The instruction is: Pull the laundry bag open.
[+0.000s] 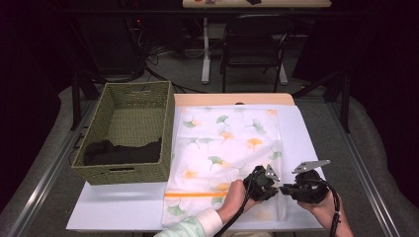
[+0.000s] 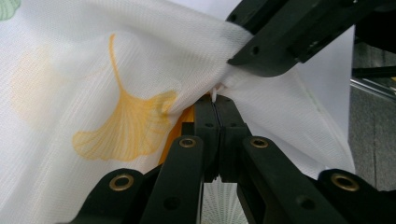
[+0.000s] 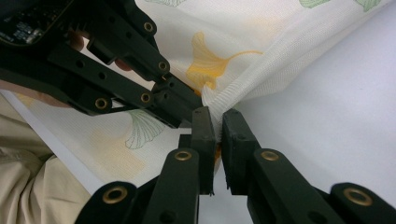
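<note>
At the near edge of the desk [image 1: 123, 207], the person's two hands hold the grippers close together over the near right corner of a white mesh bag [image 1: 225, 143] printed with green and orange ginkgo leaves. The left gripper [image 1: 269, 183] has its jaws pressed together on a small white zipper tab at the bag's edge, with the orange zipper band [image 1: 195, 194] running just behind them in the left gripper view. The right gripper [image 1: 285, 188] faces it from the right, its jaws pinching a fold of the mesh fabric just beside the left jaws; a narrow gap shows between them lower down, yet the tips clamp the cloth. A pale green striped sleeve [image 1: 190, 227] comes in at the bottom on the left. The bag lies flat on the white surface, stretching away from the grippers toward the far wooden edge of the desk. To its left, touching the bag's long side, stands a green woven basket [image 1: 126, 98] with a black garment [image 1: 123, 152] bunched at its near end. Beyond the desk, on the grey floor, stands a black chair [image 1: 254, 47].
</note>
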Action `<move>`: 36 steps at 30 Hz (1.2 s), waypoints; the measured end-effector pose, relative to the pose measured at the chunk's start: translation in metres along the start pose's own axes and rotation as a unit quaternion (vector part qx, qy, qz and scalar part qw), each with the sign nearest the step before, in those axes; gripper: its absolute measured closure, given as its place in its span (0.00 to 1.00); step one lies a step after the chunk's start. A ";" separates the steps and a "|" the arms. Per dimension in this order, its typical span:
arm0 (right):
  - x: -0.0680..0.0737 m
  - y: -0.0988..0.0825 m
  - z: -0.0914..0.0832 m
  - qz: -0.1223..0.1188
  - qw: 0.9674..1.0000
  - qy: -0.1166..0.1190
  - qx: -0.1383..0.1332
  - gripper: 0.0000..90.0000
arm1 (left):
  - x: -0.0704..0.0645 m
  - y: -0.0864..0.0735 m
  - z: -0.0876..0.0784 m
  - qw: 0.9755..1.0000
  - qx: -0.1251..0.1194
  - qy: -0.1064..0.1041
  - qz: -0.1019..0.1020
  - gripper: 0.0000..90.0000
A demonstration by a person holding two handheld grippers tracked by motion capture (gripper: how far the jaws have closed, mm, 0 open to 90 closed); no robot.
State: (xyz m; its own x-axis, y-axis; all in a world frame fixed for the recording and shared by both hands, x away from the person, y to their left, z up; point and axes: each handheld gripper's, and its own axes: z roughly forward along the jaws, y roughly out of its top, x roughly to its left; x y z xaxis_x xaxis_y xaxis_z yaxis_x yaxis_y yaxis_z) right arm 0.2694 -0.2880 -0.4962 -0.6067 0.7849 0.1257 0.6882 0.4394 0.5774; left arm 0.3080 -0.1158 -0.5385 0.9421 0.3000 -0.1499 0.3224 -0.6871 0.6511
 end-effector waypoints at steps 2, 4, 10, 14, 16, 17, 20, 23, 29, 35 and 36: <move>0.000 0.000 0.000 -0.001 1.000 0.000 0.001 0.94 | 0.001 -0.001 -0.001 1.000 0.001 -0.002 -0.005 1.00; 0.000 0.000 0.000 -0.003 1.000 -0.004 0.001 0.94 | 0.001 0.000 -0.001 1.000 -0.002 0.001 -0.002 1.00; -0.001 0.001 -0.002 -0.002 1.000 -0.001 -0.001 0.95 | 0.002 -0.001 -0.003 1.000 0.001 0.003 -0.003 1.00; -0.001 0.001 -0.002 0.007 1.000 -0.005 0.005 0.95 | 0.003 -0.002 -0.003 1.000 0.006 0.010 -0.008 1.00; -0.002 0.001 -0.003 0.008 1.000 -0.005 0.004 0.95 | 0.005 -0.003 -0.004 1.000 0.008 0.009 -0.010 1.00; -0.002 0.001 -0.003 0.009 1.000 -0.006 0.004 0.95 | 0.005 -0.003 -0.005 1.000 0.009 0.011 -0.007 1.00; -0.002 0.001 -0.003 0.013 1.000 -0.004 0.005 0.95 | 0.005 -0.004 -0.006 1.000 0.011 0.013 -0.005 1.00; -0.003 0.001 -0.003 0.013 1.000 -0.003 0.005 0.95 | 0.006 -0.005 -0.007 1.000 0.014 0.014 -0.004 1.00; -0.003 0.002 -0.003 0.011 1.000 -0.001 0.006 0.95 | 0.009 -0.010 -0.009 1.000 0.019 0.017 -0.010 1.00; -0.005 0.001 -0.003 0.023 1.000 -0.001 0.010 0.95 | 0.013 -0.014 -0.011 0.999 0.025 0.026 -0.008 1.00; -0.005 0.001 -0.003 0.025 1.000 -0.002 0.012 0.95 | 0.013 -0.015 -0.012 0.999 0.024 0.027 -0.011 1.00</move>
State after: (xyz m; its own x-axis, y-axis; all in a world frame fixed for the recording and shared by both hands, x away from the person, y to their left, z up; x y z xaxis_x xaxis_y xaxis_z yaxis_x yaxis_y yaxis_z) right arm 0.2718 -0.2926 -0.4941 -0.5687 0.8086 0.1507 0.7273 0.4089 0.5512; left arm 0.3141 -0.0938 -0.5419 0.9290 0.3494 -0.1222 0.3478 -0.7113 0.6108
